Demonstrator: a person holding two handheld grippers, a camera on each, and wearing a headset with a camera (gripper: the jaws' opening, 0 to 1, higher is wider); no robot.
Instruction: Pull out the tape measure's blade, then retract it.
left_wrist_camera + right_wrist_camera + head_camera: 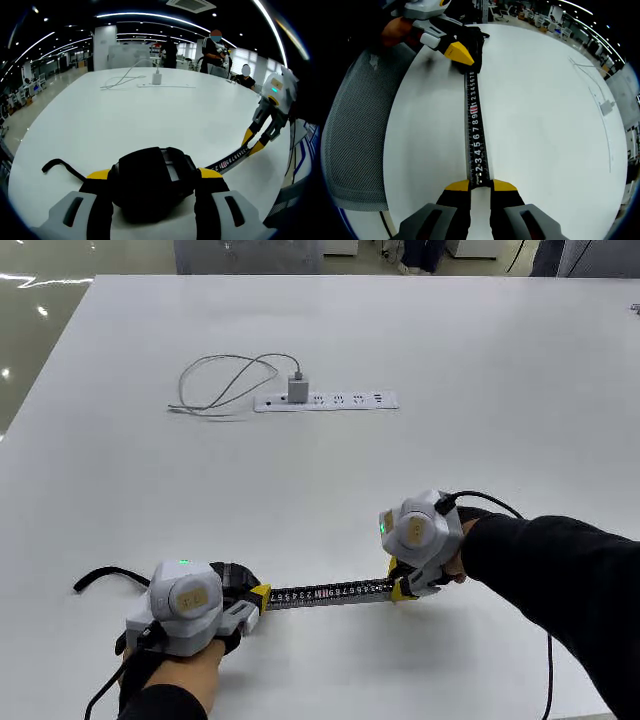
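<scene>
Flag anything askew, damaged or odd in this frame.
Nothing stands out. The blade runs straight and unkinked from the case in the left gripper to the right gripper; the charger cable lies looped beside the power strip.

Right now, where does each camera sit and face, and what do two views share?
Head view: on the headset, facing forward and down at the table; shows left gripper, right gripper, a hand, a dark sleeve.
Left gripper view: rides the left gripper, faces along its jaws, shut on the tape measure case, toward the right gripper.
Right gripper view: rides the right gripper, faces along the blade; its jaws pinch the blade's end.
Shared: each gripper view shows the other gripper.
</scene>
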